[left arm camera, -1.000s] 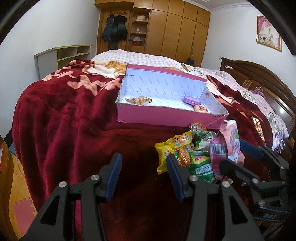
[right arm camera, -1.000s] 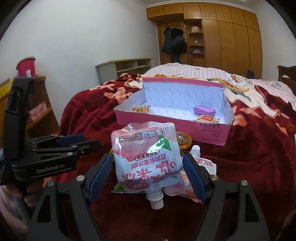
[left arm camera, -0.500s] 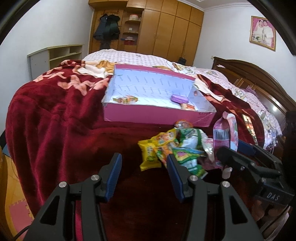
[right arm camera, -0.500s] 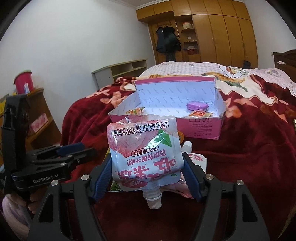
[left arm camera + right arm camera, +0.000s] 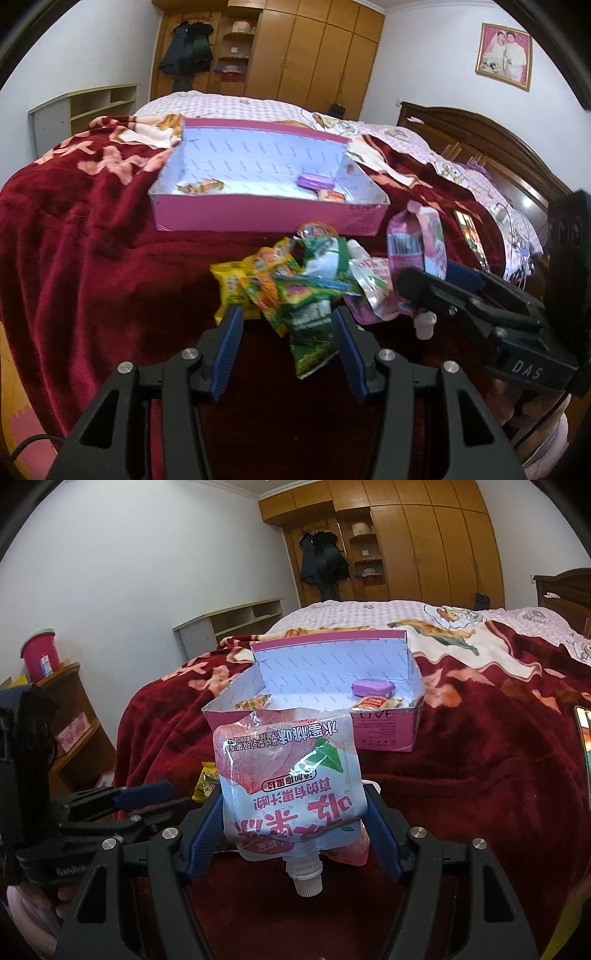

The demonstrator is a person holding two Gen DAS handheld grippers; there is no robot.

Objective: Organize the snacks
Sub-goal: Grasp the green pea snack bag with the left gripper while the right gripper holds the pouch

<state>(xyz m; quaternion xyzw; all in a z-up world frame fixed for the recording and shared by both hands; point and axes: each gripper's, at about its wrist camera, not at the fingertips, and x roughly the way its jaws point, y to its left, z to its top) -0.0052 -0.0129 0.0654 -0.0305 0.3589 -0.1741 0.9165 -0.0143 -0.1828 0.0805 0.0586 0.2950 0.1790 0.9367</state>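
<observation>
So far only three snacks lie in the pink box ahead of the right claw, which grips a juice pouch upside down, while the half-open, empty left claw faces the remaining pile.

Home bedroom: blanketed bed, wooden wardrobe.
</observation>
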